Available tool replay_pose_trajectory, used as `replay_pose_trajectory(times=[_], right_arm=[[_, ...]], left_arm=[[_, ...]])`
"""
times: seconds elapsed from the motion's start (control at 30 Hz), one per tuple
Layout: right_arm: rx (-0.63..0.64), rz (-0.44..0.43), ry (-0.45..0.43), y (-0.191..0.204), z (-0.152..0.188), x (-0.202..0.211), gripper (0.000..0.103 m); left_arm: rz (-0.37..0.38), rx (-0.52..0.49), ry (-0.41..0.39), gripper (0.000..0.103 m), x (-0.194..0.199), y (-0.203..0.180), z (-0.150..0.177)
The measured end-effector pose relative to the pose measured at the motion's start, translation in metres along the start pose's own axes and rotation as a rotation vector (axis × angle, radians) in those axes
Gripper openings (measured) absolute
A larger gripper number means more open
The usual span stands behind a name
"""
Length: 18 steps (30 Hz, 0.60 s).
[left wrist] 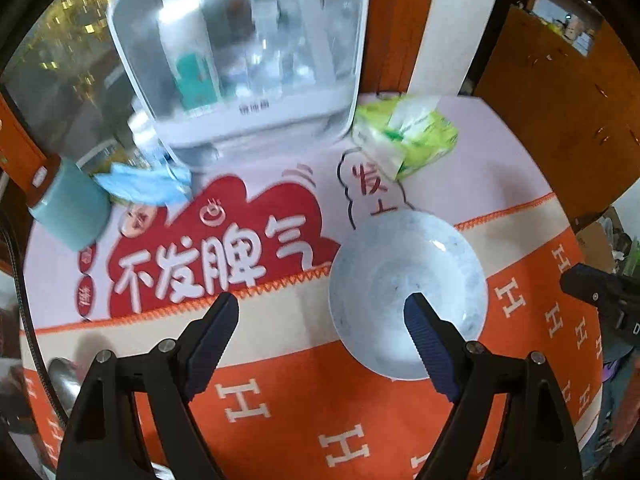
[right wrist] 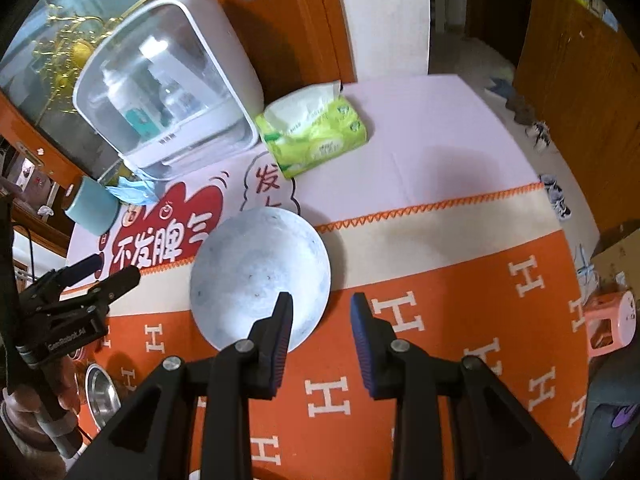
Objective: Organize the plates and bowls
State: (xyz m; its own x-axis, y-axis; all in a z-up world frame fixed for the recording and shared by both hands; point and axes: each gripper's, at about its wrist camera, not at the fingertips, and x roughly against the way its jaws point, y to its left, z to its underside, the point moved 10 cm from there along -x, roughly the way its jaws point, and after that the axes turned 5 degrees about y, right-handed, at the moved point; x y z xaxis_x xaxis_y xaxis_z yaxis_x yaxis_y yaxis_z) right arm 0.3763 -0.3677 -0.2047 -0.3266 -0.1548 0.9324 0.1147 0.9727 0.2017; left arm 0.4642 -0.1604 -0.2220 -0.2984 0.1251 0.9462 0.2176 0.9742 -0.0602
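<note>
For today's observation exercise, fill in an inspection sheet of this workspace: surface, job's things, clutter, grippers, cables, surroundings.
Surface: orange cloth with white H letters, overlapping a pale mat with red print.
Job's things: pale blue bowl, upright, empty; metal bowl at the near left edge.
Clutter: green tissue pack; white sterilizer box holding bottles; teal cup; blue mask.
Grippers: left gripper and right gripper, jaws open, holding nothing.
Cables: black cable at left.
Surroundings: wooden door; pink stool.
</note>
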Motion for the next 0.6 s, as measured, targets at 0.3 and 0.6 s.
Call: replay_pose_trajectory(times=[0.3,0.6], right_arm=[[-0.057,-0.026,0.087,-0.012,0.002,-0.057,0.03],[-0.086,-0.058,0.14,-0.013,-0.003,-0.09,0.03]], left_arm=[[0.086,0.103,0.119,0.084,-0.066,0.004,0.011],[0.18,0.183,0.152,0.078,-0.093,0.003,0.015]])
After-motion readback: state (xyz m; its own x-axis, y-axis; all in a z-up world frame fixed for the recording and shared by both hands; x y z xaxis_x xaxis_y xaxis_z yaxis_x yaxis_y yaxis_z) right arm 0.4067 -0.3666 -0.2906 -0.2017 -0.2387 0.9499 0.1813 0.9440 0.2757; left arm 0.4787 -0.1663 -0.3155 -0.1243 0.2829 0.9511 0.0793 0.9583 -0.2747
